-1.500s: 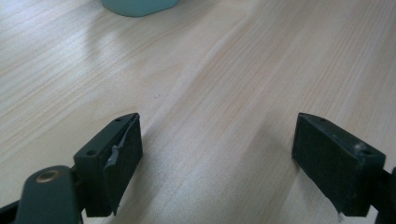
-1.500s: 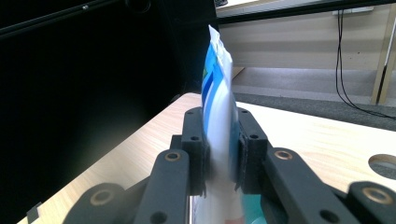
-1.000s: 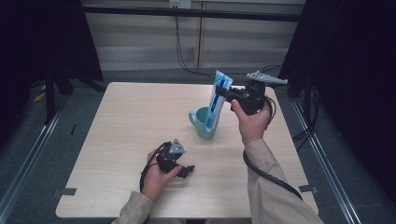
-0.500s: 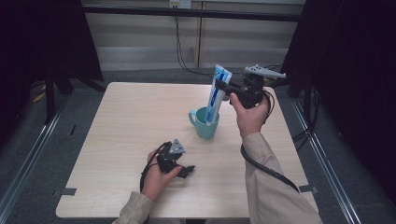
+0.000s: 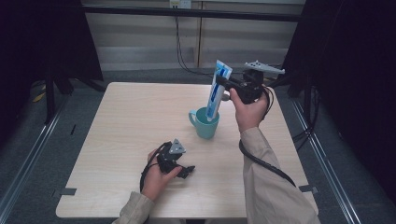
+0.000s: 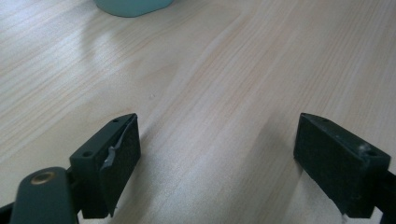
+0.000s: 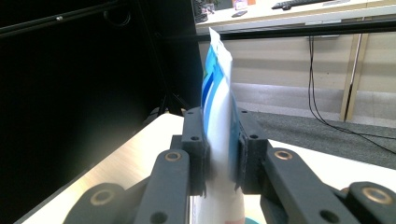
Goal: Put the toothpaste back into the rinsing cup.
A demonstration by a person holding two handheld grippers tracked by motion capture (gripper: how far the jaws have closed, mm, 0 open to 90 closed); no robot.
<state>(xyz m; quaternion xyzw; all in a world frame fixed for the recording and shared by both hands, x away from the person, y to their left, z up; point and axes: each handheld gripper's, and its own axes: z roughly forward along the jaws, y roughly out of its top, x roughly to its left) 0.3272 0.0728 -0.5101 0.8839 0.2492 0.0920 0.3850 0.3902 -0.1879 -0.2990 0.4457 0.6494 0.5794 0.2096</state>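
Blue-white tube (image 5: 216,91) stands near-upright, crimped end uppermost.

right tongs (image 5: 223,84) | toothpaste tube (image 5: 217,91) raised (slightly) | above mug (image 5: 205,123)

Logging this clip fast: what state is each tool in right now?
Left tool: open, holding nothing, resting low over the table.
Right tool: closed on the toothpaste tube, whose lower end is in the teal mug.

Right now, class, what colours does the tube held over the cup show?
The tube is white with blue stripes, clearest in the right gripper view.
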